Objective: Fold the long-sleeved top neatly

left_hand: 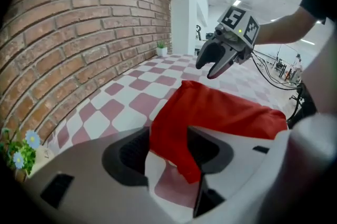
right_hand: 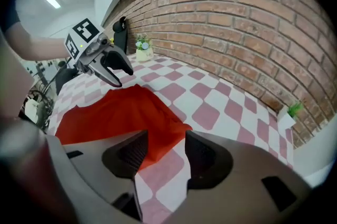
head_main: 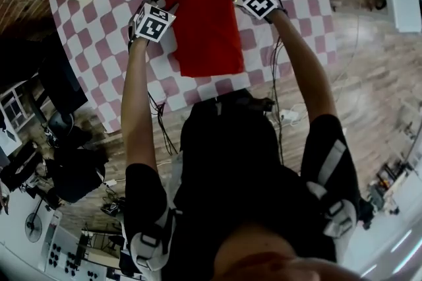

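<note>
you will find no words, brand names, labels or numbers to read anywhere in these views. the only sign-like marks are the black-and-white square patterns on the two cubes. in the head view, the left marker cube point(head_main: 153, 21) sits upper left of centre and the right marker cube point(head_main: 258, 0) upper right of centre. each shows blocky shapes inside a white border, not letters or digits. the right marker cube point(left_hand: 239, 20) appears again at the upper right of the left gripper view, and the left marker cube point(right_hand: 81, 33) at the upper left of the right gripper view, with the same kind of coded pattern.
</note>
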The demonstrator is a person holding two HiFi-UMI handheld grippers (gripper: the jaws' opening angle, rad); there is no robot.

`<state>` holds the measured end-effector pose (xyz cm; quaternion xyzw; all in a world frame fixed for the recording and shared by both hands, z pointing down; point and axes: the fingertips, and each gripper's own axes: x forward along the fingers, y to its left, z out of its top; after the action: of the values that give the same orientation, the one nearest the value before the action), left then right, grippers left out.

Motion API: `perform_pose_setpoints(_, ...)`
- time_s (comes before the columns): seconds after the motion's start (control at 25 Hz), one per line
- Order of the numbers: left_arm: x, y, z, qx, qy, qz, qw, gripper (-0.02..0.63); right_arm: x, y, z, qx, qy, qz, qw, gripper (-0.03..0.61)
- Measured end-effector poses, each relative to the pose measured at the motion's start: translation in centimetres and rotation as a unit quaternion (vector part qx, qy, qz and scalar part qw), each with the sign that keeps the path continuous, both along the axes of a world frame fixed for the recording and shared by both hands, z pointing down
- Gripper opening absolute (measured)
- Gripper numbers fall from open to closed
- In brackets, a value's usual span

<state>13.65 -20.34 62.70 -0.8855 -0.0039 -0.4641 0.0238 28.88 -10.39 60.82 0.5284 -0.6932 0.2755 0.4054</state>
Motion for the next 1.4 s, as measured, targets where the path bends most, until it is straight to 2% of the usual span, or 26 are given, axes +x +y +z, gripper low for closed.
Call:
perform_pose_setpoints(0.2,1.1,-0.9,2.1,-0.016,-0.046,0.031,0.9983,0.207,1.1,-1.3,2.0,-0.045,0.005,-0.047,0.998,0.209)
perform_pose_setpoints(0.36,1.4,-0.6,3.5,-0.032,-0.094,0.072,0.9924,0.207,1.6,-2.1,3.6,-0.076,0.006,-0.077,0.994,0.213)
perform_pose_setpoints(0.56,1.8,-1.0,5.0,-0.046,-0.125,0.088,0.9872,0.217,1.0,-3.0,5.3,-0.111,-0.039,-0.104,0.988,0.215)
perform_pose_setpoints(0.64,2.2,-1.1,4.7,-0.057,-0.127,0.097,0.9855,0.219,1.3,-3.4,6.0,-0.121,-0.039,-0.111,0.986,0.215)
perform_pose_setpoints(0.76,2.4,-1.2,4.9,-0.083,-0.13,0.1,0.983,0.227,3.3,-4.3,7.4,-0.125,-0.002,-0.119,0.985,0.215)
perform_pose_setpoints(0.88,2.5,-1.5,5.2,-0.101,-0.13,0.104,0.9808,0.243,3.5,-4.5,7.8,-0.133,-0.002,-0.129,0.983,0.215)
perform_pose_setpoints(1.04,2.4,-1.2,5.8,-0.104,-0.126,0.122,0.979,0.239,3.5,-4.5,7.8,-0.143,-0.003,-0.136,0.98,0.197)
perform_pose_setpoints(1.12,2.3,-0.6,5.7,-0.121,-0.12,0.125,0.9775,0.16,3.6,-4.5,7.8,-0.15,0.0,-0.138,0.979,0.144)
perform_pose_setpoints(1.24,1.9,0.0,5.7,-0.139,-0.114,0.118,0.9765,0.112,3.2,-4.4,7.7,-0.157,0.006,-0.148,0.977,0.098)
perform_pose_setpoints(1.4,2.2,-0.3,5.1,-0.097,-0.104,0.12,0.9825,0.087,0.9,-3.1,7.0,-0.168,-0.018,-0.153,0.974,0.06)
